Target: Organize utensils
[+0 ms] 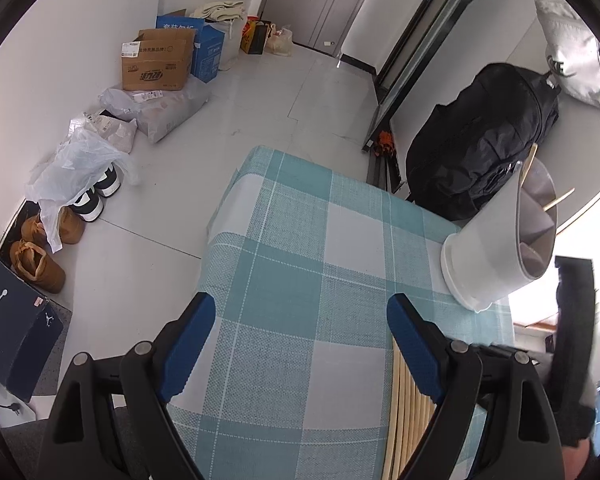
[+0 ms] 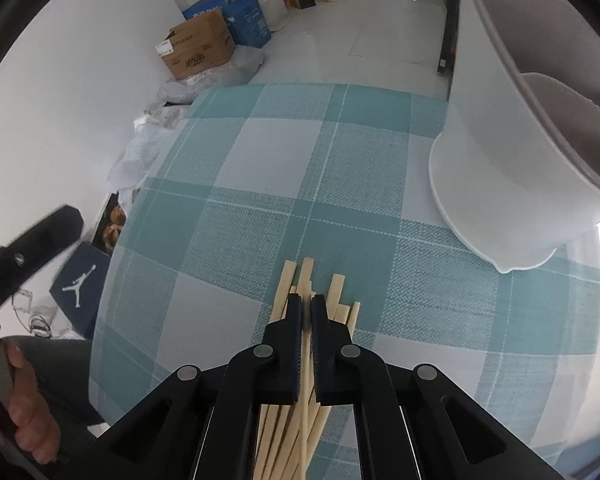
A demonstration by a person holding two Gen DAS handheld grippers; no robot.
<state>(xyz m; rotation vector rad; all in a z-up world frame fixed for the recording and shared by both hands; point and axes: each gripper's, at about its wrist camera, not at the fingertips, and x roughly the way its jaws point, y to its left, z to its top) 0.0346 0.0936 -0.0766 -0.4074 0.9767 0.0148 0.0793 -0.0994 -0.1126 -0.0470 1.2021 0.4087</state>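
Note:
A pile of wooden chopsticks (image 2: 306, 280) lies on the teal checked tablecloth (image 2: 284, 184). My right gripper (image 2: 306, 304) is down over the pile, its jaws shut on one chopstick that runs between them. A white utensil holder (image 2: 496, 152) stands at the right of the table; in the left wrist view it (image 1: 496, 248) holds two chopsticks (image 1: 530, 164). My left gripper (image 1: 300, 316) is open and empty above the cloth, with the chopstick pile (image 1: 410, 416) showing by its right finger.
The table's far and left edges drop to a white tiled floor. Cardboard boxes (image 1: 156, 60), plastic bags, shoes (image 1: 40, 264) and a shoebox (image 1: 12, 320) line the left wall. A black backpack (image 1: 484, 136) sits beyond the table at right.

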